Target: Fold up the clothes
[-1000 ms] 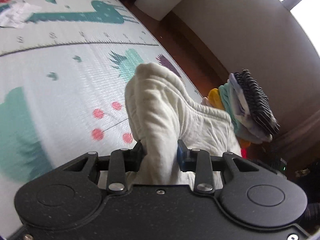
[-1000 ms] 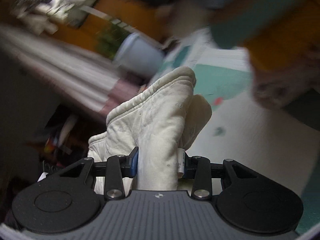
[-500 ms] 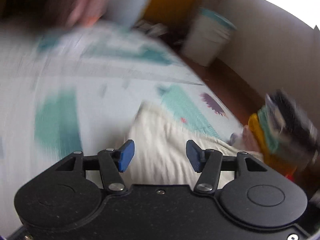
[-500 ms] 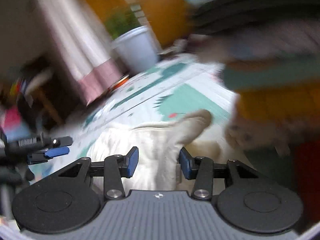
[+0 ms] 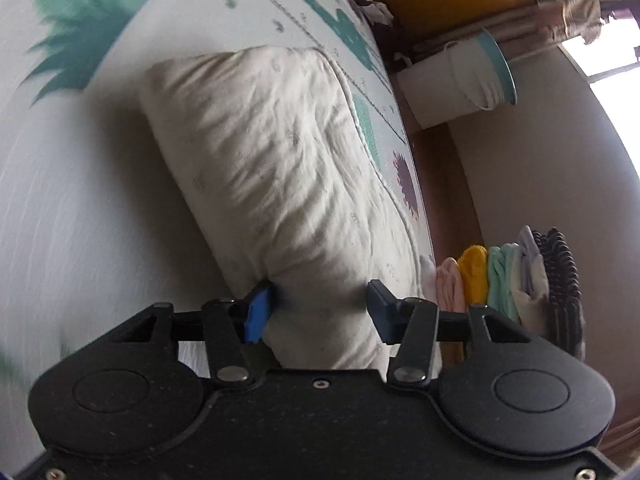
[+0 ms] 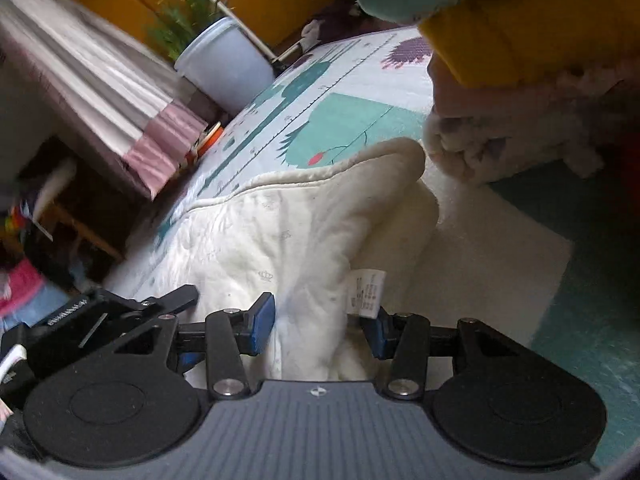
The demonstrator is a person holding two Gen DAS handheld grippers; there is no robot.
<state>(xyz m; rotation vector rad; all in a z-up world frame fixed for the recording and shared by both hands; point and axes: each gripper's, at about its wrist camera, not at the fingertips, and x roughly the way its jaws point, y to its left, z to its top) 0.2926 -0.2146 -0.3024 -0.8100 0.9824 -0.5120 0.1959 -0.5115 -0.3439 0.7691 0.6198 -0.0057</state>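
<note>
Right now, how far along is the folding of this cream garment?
Done: the cream garment lies folded into a thick bundle on the play mat. In hand: the left gripper, jaws closing, and the right gripper both straddle its near edge. Remaining: probably moving it to the stack of folded clothes nearby.

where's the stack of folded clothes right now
In the left wrist view the stack of folded clothes sits at the right edge, just beyond the cream garment on the play mat, with the white bucket farther back.
</note>
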